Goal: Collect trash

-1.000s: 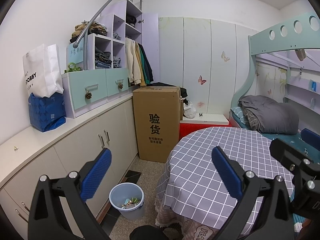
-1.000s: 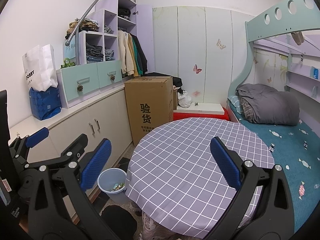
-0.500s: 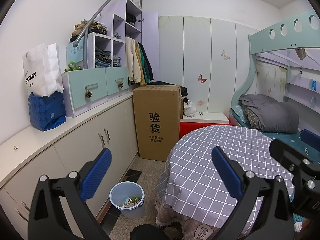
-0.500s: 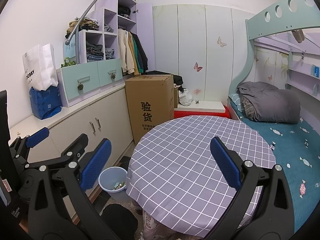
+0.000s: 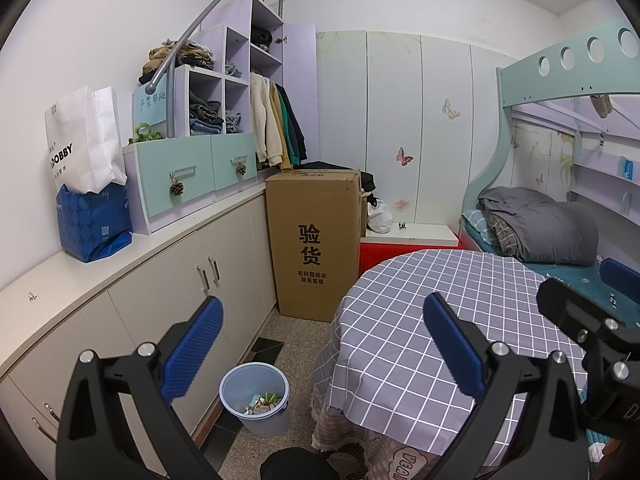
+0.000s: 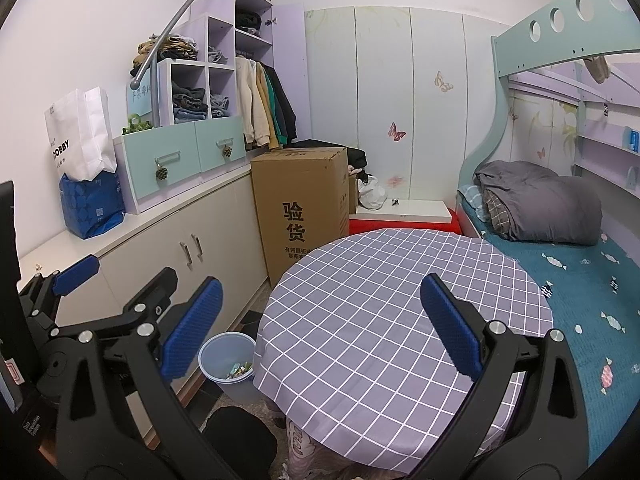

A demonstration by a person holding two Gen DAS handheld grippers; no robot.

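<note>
Round checked tablecloth (image 5: pixel 440 320), plastic bin (image 5: pixel 256 396)

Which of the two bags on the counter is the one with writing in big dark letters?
The tall white paper bag, printed "DOBBY". It stands behind and above the shorter blue patterned bag, which carries only a small label.

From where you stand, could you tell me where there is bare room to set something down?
The round table top is bare all over its checked cloth. The counter is free between the blue bag and its near end, bar one tiny item. It is crowded further along, with the drawers. The floor strip by the bin is narrow.
</note>
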